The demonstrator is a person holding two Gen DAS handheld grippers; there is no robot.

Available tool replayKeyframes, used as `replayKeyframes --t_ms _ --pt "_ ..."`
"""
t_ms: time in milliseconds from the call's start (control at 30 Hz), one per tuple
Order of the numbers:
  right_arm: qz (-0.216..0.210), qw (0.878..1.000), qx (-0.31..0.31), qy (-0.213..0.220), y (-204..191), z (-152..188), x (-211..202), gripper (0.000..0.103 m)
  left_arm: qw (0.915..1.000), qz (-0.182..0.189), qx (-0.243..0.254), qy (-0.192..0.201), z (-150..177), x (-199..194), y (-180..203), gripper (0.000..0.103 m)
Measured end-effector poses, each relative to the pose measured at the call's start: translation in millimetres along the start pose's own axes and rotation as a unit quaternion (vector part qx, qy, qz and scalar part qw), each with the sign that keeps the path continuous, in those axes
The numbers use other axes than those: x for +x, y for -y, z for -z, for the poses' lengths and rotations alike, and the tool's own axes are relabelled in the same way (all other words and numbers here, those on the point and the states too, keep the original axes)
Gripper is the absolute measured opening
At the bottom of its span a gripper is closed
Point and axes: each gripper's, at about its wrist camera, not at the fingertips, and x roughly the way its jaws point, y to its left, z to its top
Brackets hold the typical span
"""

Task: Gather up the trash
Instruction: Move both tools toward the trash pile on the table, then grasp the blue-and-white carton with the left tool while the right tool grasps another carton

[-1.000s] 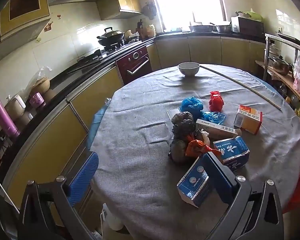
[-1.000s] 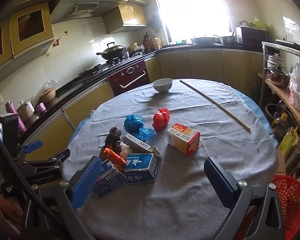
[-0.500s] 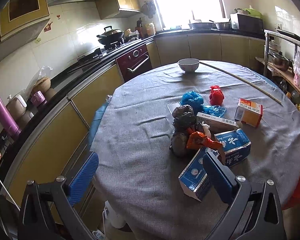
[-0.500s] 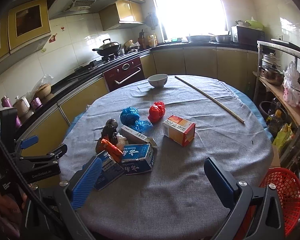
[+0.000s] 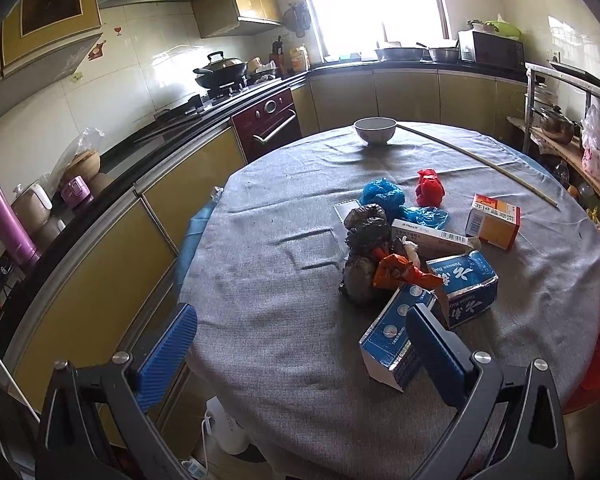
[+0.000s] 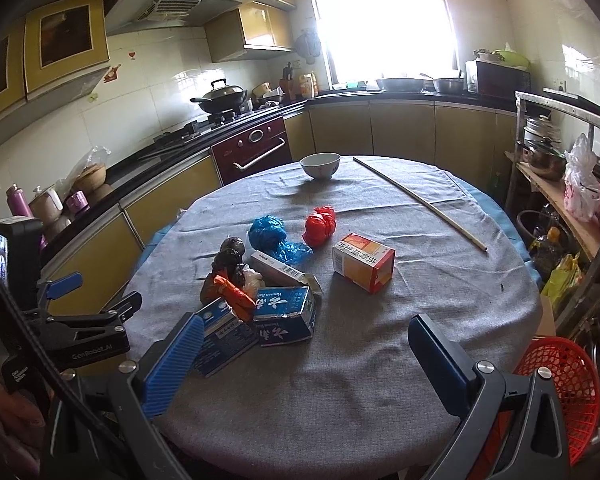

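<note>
A heap of trash lies on the round grey-clothed table [image 6: 380, 380]: two blue cartons [image 6: 286, 314] [image 5: 392, 338], an orange wrapper [image 5: 400, 272], dark crumpled bags [image 5: 364, 248], a long white box [image 6: 278, 268], a blue bag [image 6: 270, 234], a red bag [image 6: 320, 224] and an orange-and-white box [image 6: 362, 262]. My left gripper [image 5: 300, 360] is open at the table's near edge, its right finger [image 5: 436, 356] beside the nearest carton. My right gripper [image 6: 300, 364] is open above the near edge, holding nothing. A red mesh basket [image 6: 560, 392] stands on the floor at the right.
A white bowl [image 6: 320, 165] and a long thin stick [image 6: 420, 202] lie at the table's far side. Kitchen counters with a stove and wok [image 6: 220, 98] run along the left and back. A cluttered shelf rack [image 6: 560, 168] stands at the right. The left gripper's body [image 6: 60, 320] shows in the right wrist view.
Both grippers have drawn back and risen slightly, so the table and trash look a little farther away. The trash has not moved, and both grippers have stayed open.
</note>
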Motion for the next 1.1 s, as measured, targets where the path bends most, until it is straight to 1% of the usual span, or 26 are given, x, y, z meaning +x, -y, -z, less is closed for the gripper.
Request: replayKeyframes --t_ms 167,267,467,567,667,733,833,900,967,1067,1100 --pt "0.004 1.000 -0.011 -0.005 -7.2 0.7 -0.7 0.103 0.9996 -0.009 0.017 -0.023 1.9 4.0 0.3 0.103" --pt "0.000 1.000 -0.007 -0.010 -9.0 -0.3 1.1 0.103 0.9996 0.001 0.008 -0.029 1.5 5.6 -2.4 0.103" --pt "0.005 1.000 -0.011 -0.017 -10.9 -1.7 7.4 0.103 0.9997 0.001 0.005 -0.026 5.0 14.5 -6.7 0.103" --pt "0.007 1.000 -0.015 -0.022 -11.5 -3.4 13.1 0.103 0.9992 0.012 0.003 -0.039 7.4 23.6 -9.7 0.103" --pt "0.006 0.999 -0.022 -0.038 -12.0 -7.2 26.6 0.103 0.9978 0.033 -0.002 -0.056 12.4 36.0 -13.5 0.103" --pt "-0.004 0.999 -0.024 -0.047 -11.2 -10.1 39.5 0.103 0.9970 0.047 -0.001 -0.062 15.7 42.8 -14.1 0.103" --pt "-0.019 0.997 -0.033 -0.063 -11.2 -16.9 66.3 0.103 0.9939 0.082 0.006 -0.073 19.3 50.8 -11.0 0.103" --pt "-0.034 0.996 -0.039 -0.076 -11.0 -24.0 86.9 0.102 0.9903 0.108 0.008 -0.088 19.6 54.2 -8.3 0.103" --pt "-0.051 0.995 -0.042 -0.081 -12.0 -31.4 107.9 0.096 0.9864 0.127 0.012 -0.103 19.2 61.8 -4.8 0.103" --pt "-0.067 0.991 -0.043 -0.112 -10.4 -41.5 142.4 0.084 0.9802 0.156 0.006 -0.122 17.1 73.3 -1.8 0.103" --pt "-0.071 0.988 -0.044 -0.127 -9.4 -44.7 155.5 0.083 0.9783 0.164 0.004 -0.126 16.5 76.2 -1.3 0.103"
